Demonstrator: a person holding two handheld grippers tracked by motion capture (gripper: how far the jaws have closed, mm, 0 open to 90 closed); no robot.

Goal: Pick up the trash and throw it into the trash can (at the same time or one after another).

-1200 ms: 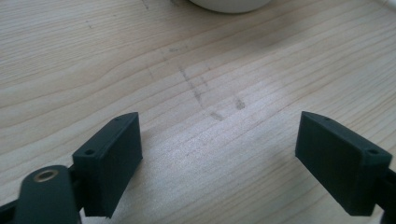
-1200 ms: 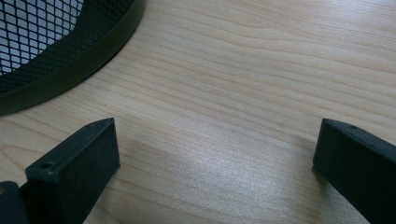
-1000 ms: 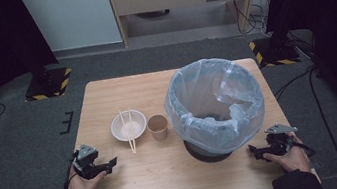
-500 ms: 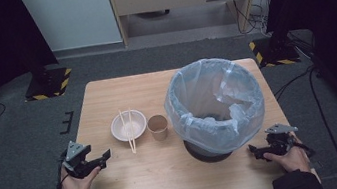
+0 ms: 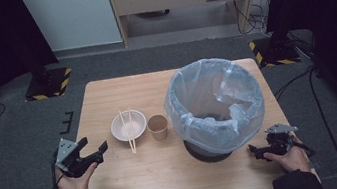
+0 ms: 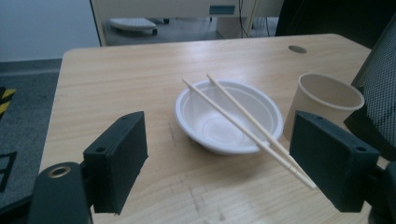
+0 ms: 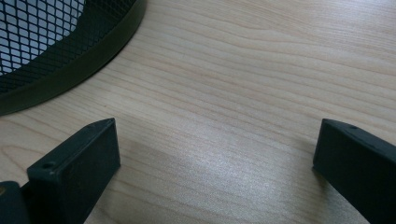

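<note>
Left gripper view: bowl (image 6: 229,116) beyond left gripper (image 6: 233,163).

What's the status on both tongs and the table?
Left tongs open, empty, aimed at bowl. Right tongs open, empty, beside bin. Chopsticks across bowl, cup beside it. Nothing in the way.

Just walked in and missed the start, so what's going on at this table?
A person sits at the light wooden table with black tongs in each hand, both open and holding nothing. The left tongs point toward a white plastic bowl with two wooden chopsticks across it, beside a brown paper cup. The right tongs rest near a black mesh bin with a clear liner.
</note>
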